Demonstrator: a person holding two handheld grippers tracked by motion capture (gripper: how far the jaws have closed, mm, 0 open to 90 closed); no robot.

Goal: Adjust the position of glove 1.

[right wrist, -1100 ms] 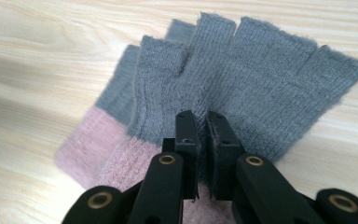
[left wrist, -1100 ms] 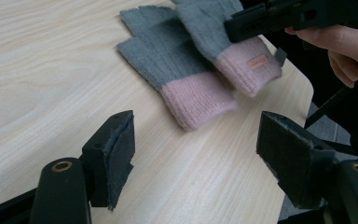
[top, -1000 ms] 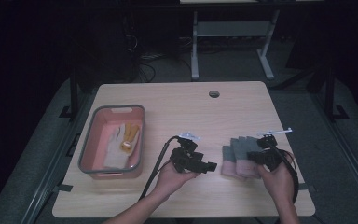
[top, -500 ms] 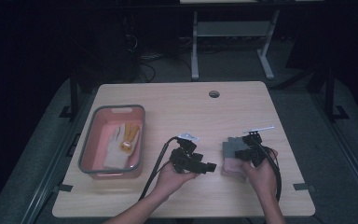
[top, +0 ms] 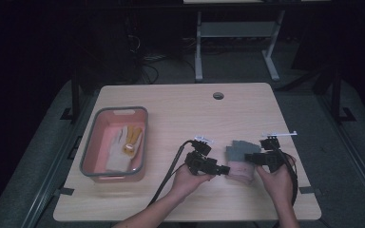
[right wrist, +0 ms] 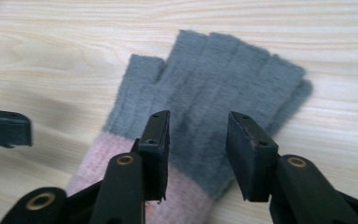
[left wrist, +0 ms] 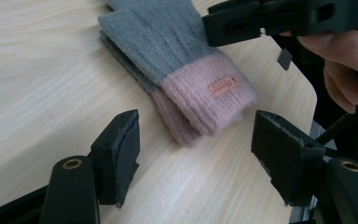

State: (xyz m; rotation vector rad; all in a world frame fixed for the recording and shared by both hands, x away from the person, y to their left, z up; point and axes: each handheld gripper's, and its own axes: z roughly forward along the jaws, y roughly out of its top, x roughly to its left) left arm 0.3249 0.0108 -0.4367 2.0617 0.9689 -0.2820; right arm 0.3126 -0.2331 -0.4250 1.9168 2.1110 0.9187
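- Wool gloves (top: 240,159), grey with pink cuffs, lay stacked flat on the table (top: 180,109), between my two claws and well apart from the bin (top: 115,145) at the left.
- Their long axis ran from the pink cuff near my edge of the table to the grey fingertips pointing away from me.
- My right claw (right wrist: 196,154) hung just over the grey palm, jaws spread and pinching nothing; they had just been opening, with wool under them and nothing between the pads.
- My left claw (left wrist: 193,161) sat low beside the cuff (left wrist: 205,100), jaws wide and empty, having just closed a little; the cuff lay straight ahead of the gap.
- Both claws were close, but I judged the left better lined up for the next grab: pushing forward along the table would bring the cuff end between its pads.
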